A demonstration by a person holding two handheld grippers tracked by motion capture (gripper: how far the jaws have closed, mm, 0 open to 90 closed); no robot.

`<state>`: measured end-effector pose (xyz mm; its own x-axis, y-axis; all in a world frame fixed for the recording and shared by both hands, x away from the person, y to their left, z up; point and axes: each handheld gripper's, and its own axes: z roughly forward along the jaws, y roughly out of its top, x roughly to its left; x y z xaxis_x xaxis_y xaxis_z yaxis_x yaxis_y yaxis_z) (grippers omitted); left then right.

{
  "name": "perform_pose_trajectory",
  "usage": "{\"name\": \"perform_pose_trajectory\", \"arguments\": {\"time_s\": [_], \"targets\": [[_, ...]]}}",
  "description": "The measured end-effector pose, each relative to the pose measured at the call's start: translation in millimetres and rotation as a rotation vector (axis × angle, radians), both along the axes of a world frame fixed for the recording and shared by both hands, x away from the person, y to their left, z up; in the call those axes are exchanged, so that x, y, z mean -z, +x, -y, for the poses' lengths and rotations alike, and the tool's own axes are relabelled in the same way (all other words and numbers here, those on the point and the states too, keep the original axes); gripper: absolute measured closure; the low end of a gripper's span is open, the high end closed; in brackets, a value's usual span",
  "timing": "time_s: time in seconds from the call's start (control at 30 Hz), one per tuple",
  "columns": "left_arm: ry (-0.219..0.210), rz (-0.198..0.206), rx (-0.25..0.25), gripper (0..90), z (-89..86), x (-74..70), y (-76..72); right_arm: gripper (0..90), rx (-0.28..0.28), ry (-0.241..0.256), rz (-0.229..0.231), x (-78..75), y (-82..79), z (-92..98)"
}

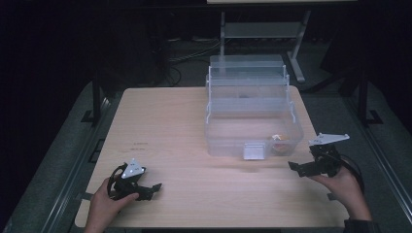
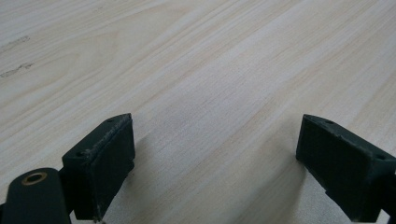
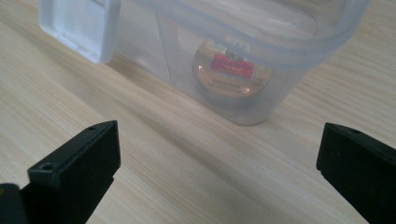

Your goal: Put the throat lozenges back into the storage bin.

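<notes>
A clear plastic storage box (image 1: 252, 121) stands on the far right part of the light wooden surface (image 1: 170, 126), its tiered trays stepped open toward the back and a white latch (image 1: 254, 151) hanging at the middle of its front wall. Inside the box, in the front right corner, lies a small round tin (image 1: 281, 141) with a gold rim. In the right gripper view the tin (image 3: 232, 74) is seen through the box wall (image 3: 280, 93); its lid carries a red label band with pale writing and further lines of print below, all too blurred through the plastic to read. The white latch (image 3: 77, 25) sits to the left of the tin in that view. The right tool (image 1: 303, 167) is held just off the box's front right corner, near it but not touching, pointing toward the box; its jaws are spread wide with nothing between them, and in its own view the right tool (image 3: 217, 172) frames bare wood in front of the box. The left tool (image 1: 145, 189) rests low near the front left edge of the surface, well apart from the box, its jaws likewise spread wide and empty. In its own view the left tool (image 2: 215, 163) looks across bare wood grain, with a few faint dark marks (image 2: 16, 56) on the surface farther off.
</notes>
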<state>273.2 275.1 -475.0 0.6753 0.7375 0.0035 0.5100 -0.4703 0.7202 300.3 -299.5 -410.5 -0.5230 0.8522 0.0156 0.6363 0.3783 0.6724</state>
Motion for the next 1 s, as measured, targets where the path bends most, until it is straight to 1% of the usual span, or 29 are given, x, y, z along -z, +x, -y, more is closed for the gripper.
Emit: {"name": "perform_pose_trajectory", "arguments": {"time_s": [0.33,0.4,0.8,1.0], "targets": [[0.002,-0.001,0.001,10.7,-0.1,-0.1,-0.1,0.0,0.021,0.027,0.023,21.4,-19.1,2.4],[0.002,-0.001,0.001,10.7,-0.1,-0.1,-0.1,0.0,0.021,0.038,0.019,25.6,-22.4,2.2],[0.004,0.0,0.003,10.7,-0.2,-0.1,0.1,0.0,0.023,0.031,0.062,47.1,-34.9,-0.6],[0.004,0.0,0.002,10.7,-0.2,-0.2,0.1,0.0,0.025,0.032,0.063,57.5,-37.5,-1.5]]}}
